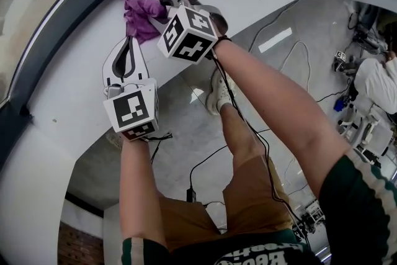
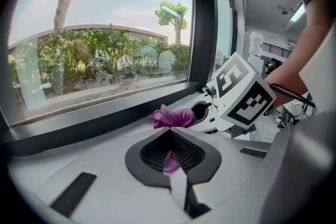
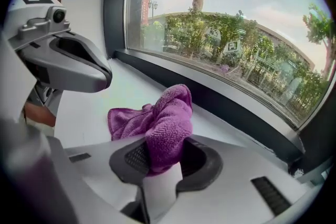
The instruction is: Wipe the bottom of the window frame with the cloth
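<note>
Your right tool [image 3: 164, 159] is clamped on the crumpled purple microfibre cloth [image 3: 169, 115]. The cloth rests on the white window sill [image 3: 113, 89] just ahead of that tool, near the dark bottom rail of the window frame [image 3: 236, 107]. Open sill runs along the rail to that tool's right. To its left your left tool [image 2: 170, 132] stands just beside it, jaws together at the tips and pointing at the cloth. Behind both tools the sill edge drops to a grey floor [image 1: 186, 115] with black cables [image 1: 190, 178].
</note>
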The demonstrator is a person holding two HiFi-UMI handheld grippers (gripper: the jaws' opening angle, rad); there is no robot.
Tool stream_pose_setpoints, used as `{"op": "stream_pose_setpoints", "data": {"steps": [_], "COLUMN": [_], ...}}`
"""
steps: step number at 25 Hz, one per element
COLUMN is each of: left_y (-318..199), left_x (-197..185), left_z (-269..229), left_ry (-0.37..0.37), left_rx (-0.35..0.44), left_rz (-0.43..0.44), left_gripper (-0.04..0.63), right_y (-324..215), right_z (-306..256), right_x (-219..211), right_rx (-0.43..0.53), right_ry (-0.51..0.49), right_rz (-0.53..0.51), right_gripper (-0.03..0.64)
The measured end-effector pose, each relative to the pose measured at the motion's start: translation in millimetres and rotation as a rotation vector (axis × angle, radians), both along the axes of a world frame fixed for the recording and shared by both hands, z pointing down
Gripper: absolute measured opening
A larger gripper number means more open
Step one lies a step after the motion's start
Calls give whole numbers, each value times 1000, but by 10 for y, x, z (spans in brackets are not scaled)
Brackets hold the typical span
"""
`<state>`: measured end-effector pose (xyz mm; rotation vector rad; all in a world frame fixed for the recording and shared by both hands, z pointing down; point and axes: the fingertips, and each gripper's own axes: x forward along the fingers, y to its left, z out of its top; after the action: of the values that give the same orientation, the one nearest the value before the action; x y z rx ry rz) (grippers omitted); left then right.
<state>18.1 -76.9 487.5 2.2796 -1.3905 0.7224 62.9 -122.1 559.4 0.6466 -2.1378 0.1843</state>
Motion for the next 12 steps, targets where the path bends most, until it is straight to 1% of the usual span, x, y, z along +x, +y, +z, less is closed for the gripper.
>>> {"op": "stream_pose_setpoints", "data": {"steps": [3,8,12], "left_y": [-15,-140,-223], "left_x": [76,481,746], "left_z": [14,7,12], "left_ry": [-5,-14,-13], "left_rx": [1,9,14], "left_rz": [18,50,63], "left_gripper": [9,9,9], "right_y": [-19,-121,-173], "right_z": [-2,3,12], "right_x": [119,561,828], "right_rx": [7,12,13], "right_ry": [4,-4,-14], "right_rz": [19,50,65], "right_gripper": [109,109,109]}}
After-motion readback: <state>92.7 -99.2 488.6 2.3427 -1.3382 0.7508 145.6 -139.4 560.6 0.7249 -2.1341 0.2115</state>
